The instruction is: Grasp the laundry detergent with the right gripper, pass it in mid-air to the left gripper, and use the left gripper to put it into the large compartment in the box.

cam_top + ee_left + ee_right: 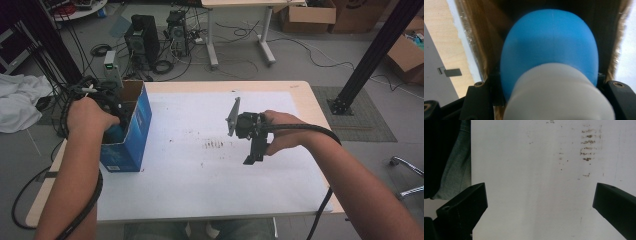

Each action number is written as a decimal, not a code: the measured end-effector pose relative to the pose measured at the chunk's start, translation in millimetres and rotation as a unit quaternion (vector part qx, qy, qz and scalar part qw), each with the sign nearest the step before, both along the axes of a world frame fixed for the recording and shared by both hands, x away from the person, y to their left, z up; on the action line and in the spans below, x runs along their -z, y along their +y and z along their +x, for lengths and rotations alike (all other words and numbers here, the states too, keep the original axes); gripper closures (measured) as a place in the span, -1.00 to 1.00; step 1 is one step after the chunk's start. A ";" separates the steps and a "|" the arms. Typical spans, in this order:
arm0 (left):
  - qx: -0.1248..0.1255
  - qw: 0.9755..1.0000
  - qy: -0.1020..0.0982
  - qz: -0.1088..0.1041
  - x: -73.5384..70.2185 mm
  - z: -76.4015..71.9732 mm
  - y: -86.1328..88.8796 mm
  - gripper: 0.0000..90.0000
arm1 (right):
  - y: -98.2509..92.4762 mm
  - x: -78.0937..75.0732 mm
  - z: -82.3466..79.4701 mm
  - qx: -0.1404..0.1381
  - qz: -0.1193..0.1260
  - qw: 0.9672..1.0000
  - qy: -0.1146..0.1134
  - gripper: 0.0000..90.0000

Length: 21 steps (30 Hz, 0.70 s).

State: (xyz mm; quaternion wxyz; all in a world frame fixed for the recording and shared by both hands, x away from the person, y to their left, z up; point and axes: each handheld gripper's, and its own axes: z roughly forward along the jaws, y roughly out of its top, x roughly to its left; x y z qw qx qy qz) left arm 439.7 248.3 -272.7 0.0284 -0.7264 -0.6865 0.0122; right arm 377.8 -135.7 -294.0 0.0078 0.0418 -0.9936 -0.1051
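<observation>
while the left claw [549,100] is pinching a blue bottle with a white cap [551,55] inside the open blue box [131,135] at the bench's [300,92] left edge, the right claw [540,202] is hovering spread wide, holding nothing, above the stained white sheet [200,170].

Right gripper [540,202]: its two black jaws rise from the bottom corners, one at the left and one at the right, standing wide apart with nothing between them.
White sheet [529,195]: a pale flat surface beneath the jaws, taking up most of the frame.
Brown marks [587,145]: a short stack of smudged streaks on the sheet at the far right, with a few loose specks just beside and below them.
Grey-green cloth [459,170]: a strip at the left edge of the sheet.
Dark area [439,157]: black at the far left, contents too dark to tell.
</observation>
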 end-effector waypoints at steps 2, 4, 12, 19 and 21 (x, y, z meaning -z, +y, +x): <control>-0.002 1.000 0.003 0.001 5.6 0.5 1.1 -0.15 | -0.6 1.1 0.2 0.001 0.002 1.000 0.002 -1.00; -0.003 1.000 0.004 0.003 10.1 0.8 2.4 -0.15 | -1.1 2.4 0.2 0.003 0.005 1.000 0.004 -1.00; -0.002 1.000 -0.007 0.003 15.0 0.7 3.8 -0.15 | -2.9 5.6 0.9 0.007 0.006 1.000 0.008 -1.00; -0.006 1.000 -0.008 0.004 15.4 -0.1 3.8 -0.16 | -0.1 4.1 1.1 0.005 0.010 1.000 0.007 -1.00; -0.005 1.000 -0.008 0.003 15.1 0.0 3.8 -0.16 | 0.6 4.7 1.1 0.004 0.011 1.000 0.007 -1.00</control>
